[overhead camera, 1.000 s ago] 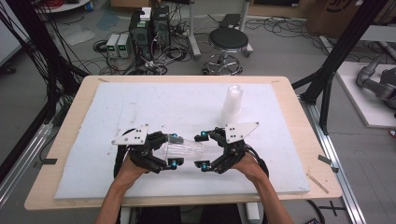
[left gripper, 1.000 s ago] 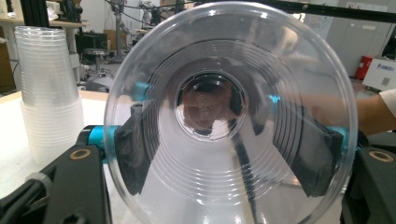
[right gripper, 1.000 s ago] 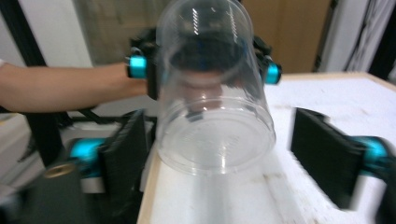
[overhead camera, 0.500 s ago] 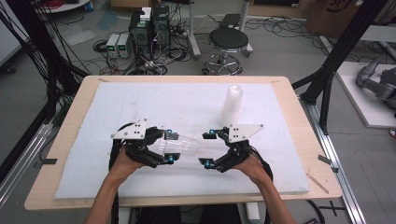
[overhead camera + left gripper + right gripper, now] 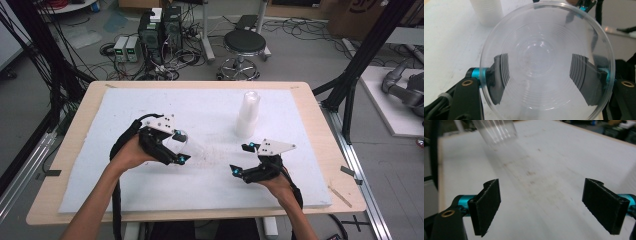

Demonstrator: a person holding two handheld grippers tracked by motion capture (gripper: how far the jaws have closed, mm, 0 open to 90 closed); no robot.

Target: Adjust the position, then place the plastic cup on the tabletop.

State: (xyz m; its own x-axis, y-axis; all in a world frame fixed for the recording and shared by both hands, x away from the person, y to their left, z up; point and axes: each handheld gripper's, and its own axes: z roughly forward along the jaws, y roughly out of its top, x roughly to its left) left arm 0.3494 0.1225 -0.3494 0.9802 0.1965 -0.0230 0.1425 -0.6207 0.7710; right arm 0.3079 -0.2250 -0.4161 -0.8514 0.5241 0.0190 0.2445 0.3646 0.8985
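One clear plastic cup (image 5: 547, 61) pinched by the left gripper (image 5: 177, 147) could buckle or slip free, while the right gripper (image 5: 242, 160) gapes wide and empty.

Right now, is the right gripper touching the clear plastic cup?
Apart. In the right gripper view the fingers stand wide with bare white table between them, and the clear cup is farther off, held by the left gripper.

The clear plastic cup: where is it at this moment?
High view, left side: the clear plastic cup is clamped in the left claw, above the white mat, left of the cup stack.
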